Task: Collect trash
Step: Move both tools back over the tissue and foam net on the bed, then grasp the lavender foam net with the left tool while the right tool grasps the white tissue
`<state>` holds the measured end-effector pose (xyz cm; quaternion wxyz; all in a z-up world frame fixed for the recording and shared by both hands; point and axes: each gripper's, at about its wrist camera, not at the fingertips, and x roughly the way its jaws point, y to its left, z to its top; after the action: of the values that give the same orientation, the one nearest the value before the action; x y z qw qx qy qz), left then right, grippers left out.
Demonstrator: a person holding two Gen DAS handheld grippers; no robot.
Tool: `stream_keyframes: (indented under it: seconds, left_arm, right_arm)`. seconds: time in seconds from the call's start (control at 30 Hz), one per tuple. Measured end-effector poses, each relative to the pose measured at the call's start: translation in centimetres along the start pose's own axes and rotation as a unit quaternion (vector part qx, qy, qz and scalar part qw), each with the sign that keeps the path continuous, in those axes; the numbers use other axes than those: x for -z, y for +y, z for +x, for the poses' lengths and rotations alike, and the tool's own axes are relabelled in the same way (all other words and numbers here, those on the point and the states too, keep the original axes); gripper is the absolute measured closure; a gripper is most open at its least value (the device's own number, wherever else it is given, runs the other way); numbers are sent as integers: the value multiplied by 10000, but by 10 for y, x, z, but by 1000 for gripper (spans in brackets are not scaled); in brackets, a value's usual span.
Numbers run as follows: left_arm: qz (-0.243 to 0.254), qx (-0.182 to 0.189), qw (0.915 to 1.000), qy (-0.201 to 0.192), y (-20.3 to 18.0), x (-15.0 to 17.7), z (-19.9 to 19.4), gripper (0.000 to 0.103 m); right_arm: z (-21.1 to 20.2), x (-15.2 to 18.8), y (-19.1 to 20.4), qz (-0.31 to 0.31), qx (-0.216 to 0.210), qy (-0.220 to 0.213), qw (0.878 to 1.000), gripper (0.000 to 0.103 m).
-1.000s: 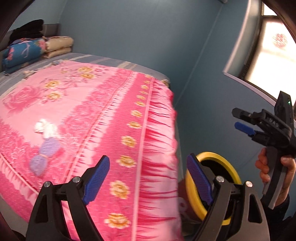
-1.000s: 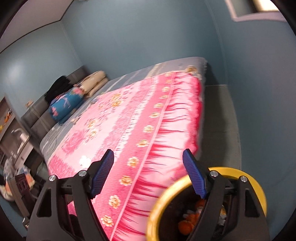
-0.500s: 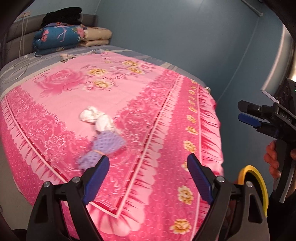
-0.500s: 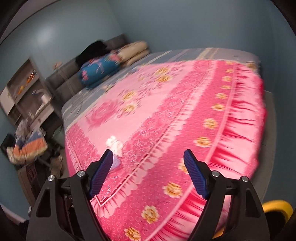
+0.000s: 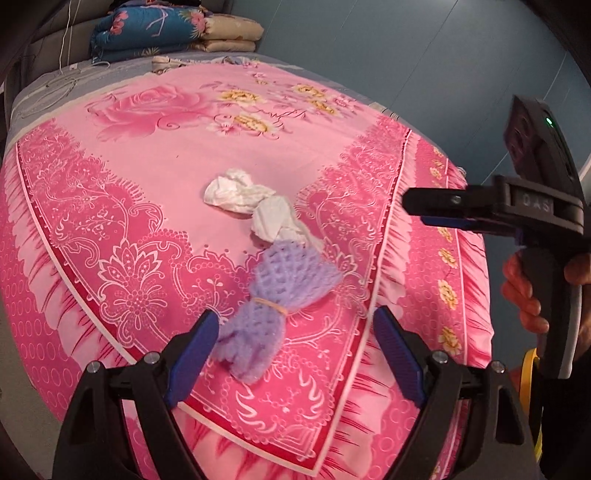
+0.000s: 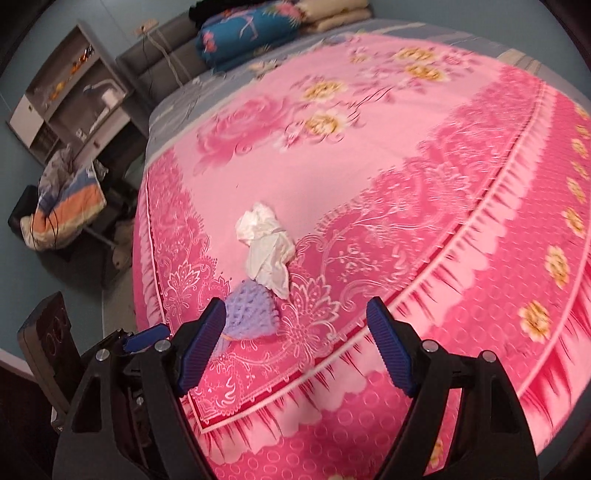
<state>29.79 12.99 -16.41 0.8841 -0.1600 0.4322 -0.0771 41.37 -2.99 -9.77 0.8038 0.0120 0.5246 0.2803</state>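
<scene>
A purple foam net (image 5: 273, 299) tied with a rubber band lies on the pink flowered bedspread (image 5: 155, 155). Crumpled white tissue (image 5: 255, 206) lies just beyond it, touching it. My left gripper (image 5: 295, 354) is open, its left pad close beside the net's near end. My right gripper (image 6: 299, 354) is open and empty above the bedspread; the net (image 6: 251, 310) sits by its left pad and the tissue (image 6: 266, 243) lies ahead. The right gripper also shows side-on in the left wrist view (image 5: 436, 210).
A yellow bin rim (image 5: 530, 376) peeks out at the bed's right side. Folded blue and beige bedding (image 5: 166, 26) is stacked at the bed's head. A shelf unit (image 6: 70, 92) and a chair with clothes (image 6: 62, 206) stand left of the bed.
Both grippers swung left from the yellow bin and closed in on the bed. The net and tissue now sit near and central in both views.
</scene>
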Motion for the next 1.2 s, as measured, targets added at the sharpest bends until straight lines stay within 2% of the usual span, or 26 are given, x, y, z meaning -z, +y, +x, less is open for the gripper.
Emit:
stream_keyframes:
  seconds: [0.13,0.47,0.6,0.63,0.9,1.03,1.1,1.17,1.2]
  left_arm:
    - [-134,18,9999,56,12,-7,13,21]
    - [-297,243,9991,190,23,-13,36,23]
    - [-356,309,9986,225,26,-14,43,29]
    - [-369,328,9985,227,26,-14,44,30]
    - [-408,440,9978,296,27,-13,54,53]
    - [-355,420,9979,348,22,-10,58,64]
    - [-307,405,9981,353,20,-9,58,74]
    - [-240,376,9984,338,17,-8,58,76]
    - [-229,366,9985,338,17,-8,59,77]
  right_arm:
    - [45,-24,15,-260,75,345,9990,28]
    - [117,-52,41,-706,215,855,9936,28]
    - [135,-58,48,-815,355,963,9914,30]
    - [139,-58,48,-827,368,982,9910,33]
    - [160,-61,54,-891,471,1143,9883,39]
    - [166,-61,57,-931,601,1154,9871,50]
    - [167,-63,57,-912,661,1153,9869,55]
    - [168,-64,55,-842,650,1133,9878,70]
    - [168,-64,54,-798,618,1138,9884,71]
